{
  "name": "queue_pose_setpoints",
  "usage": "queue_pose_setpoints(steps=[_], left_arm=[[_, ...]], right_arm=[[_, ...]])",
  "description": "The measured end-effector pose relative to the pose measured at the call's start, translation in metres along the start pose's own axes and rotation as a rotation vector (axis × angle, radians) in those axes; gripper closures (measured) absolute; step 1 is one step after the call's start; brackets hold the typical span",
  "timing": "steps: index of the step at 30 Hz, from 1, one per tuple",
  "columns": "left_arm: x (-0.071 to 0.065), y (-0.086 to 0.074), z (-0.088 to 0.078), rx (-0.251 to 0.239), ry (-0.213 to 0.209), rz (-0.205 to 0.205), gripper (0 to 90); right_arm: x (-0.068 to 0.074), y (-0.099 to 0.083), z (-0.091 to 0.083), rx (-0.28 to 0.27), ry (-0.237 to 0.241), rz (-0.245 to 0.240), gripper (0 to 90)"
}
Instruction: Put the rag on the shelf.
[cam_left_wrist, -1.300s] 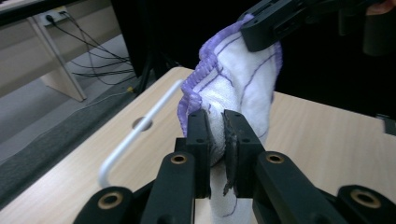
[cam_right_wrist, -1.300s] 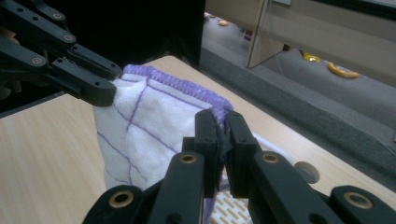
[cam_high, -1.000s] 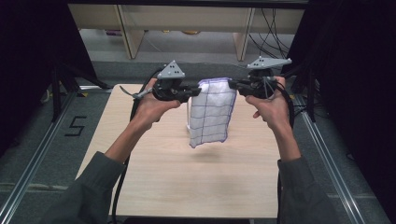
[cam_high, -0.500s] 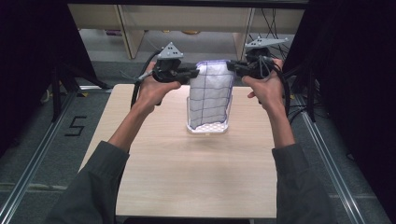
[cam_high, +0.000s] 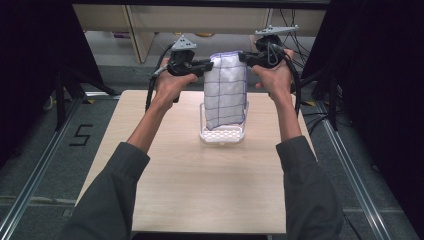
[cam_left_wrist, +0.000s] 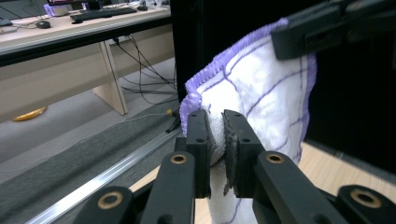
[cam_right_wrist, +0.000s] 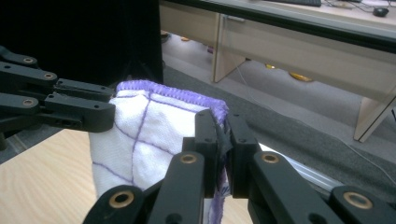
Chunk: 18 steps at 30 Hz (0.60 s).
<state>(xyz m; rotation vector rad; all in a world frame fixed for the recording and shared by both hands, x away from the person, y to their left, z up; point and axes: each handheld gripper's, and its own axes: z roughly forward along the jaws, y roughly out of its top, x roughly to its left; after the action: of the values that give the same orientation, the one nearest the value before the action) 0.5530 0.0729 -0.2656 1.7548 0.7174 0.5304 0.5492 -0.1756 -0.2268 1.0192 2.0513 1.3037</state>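
Observation:
A white cloth (cam_high: 226, 90) with a purple grid and purple hem hangs folded between both grippers, above the far middle of the table. My left gripper (cam_high: 209, 65) is shut on its upper left corner; in the left gripper view the cloth (cam_left_wrist: 261, 93) is pinched between the black jaws of the left gripper (cam_left_wrist: 217, 140). My right gripper (cam_high: 244, 56) is shut on the upper right corner, and the right gripper view shows the cloth (cam_right_wrist: 149, 135) clamped at its hem by the right gripper (cam_right_wrist: 223, 140). A white perforated basket (cam_high: 222, 134) stands on the table right under the cloth's lower end.
The light wooden table (cam_high: 200, 185) stretches toward me. Metal rails (cam_high: 30, 180) run along both sides on the grey floor. Desks and cables (cam_high: 150, 25) stand beyond the far edge, with dark curtains at both sides.
Both hands have carried the hanging cloth away from me, toward the far end of the table. The white basket beneath it, hidden a second ago, has come into sight.

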Motion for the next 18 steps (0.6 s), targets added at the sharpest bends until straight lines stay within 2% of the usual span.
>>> queue_pose_setpoints(steps=[1,2,3,4,8,14,18], left_arm=[[0.003,-0.002,0.004,-0.002,0.017,0.006,81.1],[0.003,-0.002,0.004,-0.002,0.017,0.006,81.2],[0.008,-0.007,0.011,-0.003,0.032,-0.017,81.1],[0.011,-0.009,0.015,-0.006,0.035,-0.026,81.1],[0.02,-0.017,0.03,-0.006,0.056,-0.077,81.1],[0.025,-0.032,0.046,0.047,0.069,-0.097,81.0],[0.029,-0.041,0.048,0.066,0.085,-0.127,80.9]], right_arm=[[-0.002,-0.001,0.005,0.002,-0.008,0.0,86.1],[-0.004,-0.002,0.011,-0.004,-0.015,0.005,86.1],[-0.006,-0.003,0.018,0.004,-0.015,0.021,86.1],[-0.008,-0.004,0.023,0.005,-0.017,0.006,86.0],[-0.013,-0.01,0.044,0.012,-0.033,0.027,86.0],[-0.019,-0.022,0.07,0.065,-0.045,0.058,85.9],[-0.023,-0.031,0.08,0.069,-0.048,0.083,85.9]])
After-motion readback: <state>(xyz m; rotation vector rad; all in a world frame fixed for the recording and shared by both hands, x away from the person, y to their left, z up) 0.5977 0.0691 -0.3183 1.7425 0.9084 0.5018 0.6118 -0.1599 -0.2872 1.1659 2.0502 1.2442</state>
